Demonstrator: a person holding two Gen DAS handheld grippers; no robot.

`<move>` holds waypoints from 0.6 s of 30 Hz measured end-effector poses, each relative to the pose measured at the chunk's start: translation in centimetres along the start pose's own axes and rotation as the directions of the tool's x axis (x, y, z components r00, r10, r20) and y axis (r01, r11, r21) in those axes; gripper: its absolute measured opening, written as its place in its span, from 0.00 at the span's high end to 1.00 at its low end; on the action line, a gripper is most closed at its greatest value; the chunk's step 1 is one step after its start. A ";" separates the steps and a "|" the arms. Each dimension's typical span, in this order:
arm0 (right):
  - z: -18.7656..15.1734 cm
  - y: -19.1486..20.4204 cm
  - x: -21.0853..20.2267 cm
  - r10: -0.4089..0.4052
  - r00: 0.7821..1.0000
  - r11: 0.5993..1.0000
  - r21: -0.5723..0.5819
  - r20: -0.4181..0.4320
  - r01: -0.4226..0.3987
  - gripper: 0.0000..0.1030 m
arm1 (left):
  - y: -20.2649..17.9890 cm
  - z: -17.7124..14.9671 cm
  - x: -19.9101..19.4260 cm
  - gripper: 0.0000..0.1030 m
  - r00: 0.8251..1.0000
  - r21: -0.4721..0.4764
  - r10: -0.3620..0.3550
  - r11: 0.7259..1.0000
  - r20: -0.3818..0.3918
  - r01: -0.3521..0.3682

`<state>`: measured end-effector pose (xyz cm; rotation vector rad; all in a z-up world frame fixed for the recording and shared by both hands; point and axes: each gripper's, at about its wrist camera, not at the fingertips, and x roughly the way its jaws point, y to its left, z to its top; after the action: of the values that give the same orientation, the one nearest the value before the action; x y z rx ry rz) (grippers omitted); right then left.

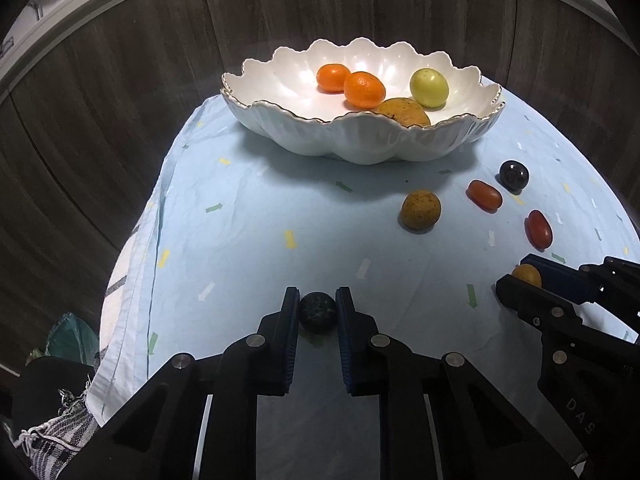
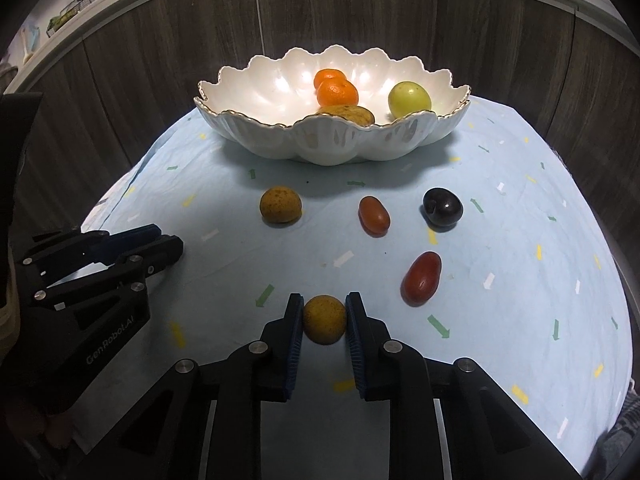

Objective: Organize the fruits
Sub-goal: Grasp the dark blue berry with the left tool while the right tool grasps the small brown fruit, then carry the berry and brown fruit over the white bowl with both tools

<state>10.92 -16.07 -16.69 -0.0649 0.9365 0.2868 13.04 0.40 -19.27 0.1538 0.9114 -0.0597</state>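
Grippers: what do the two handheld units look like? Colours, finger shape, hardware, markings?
Both match. The left gripper and the right gripper are matte black plastic with angular linkage arms joined by round silver pins, and each has two flat fingers faced with ribbed blue pads. White lettering on the side of the left body reads GenRobot.AI; the right body shows a partial "DAS". No cables visible.

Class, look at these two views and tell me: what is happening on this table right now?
A person is sorting fruit with two handheld grippers. The left gripper has its jaws shut on a dark round fruit on the blue cloth; the right gripper is shut on a speckled yellow fruit. The white scalloped bowl already holds two oranges, a pale green fruit and a yellowish one. Four fruits lie loose on the cloth: a speckled yellow one, two reddish ovals and a dark plum.
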 end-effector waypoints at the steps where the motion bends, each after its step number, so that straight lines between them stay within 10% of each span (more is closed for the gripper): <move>1: 0.1 0.0 -0.1 0.000 1.000 1.000 0.001 0.004 0.000 0.78 | 0.0 0.0 -0.1 0.82 1.000 0.002 -0.001 1.000 0.002 0.001; 18: 1.8 0.0 -2.3 -0.025 0.996 1.000 -0.009 0.081 0.026 0.78 | 0.1 0.4 -2.3 0.82 0.998 0.000 0.022 1.000 0.054 -0.022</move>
<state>11.07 -16.29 -13.71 -0.0742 0.8533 0.2689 11.94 0.42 -17.19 0.1620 0.8557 -0.0438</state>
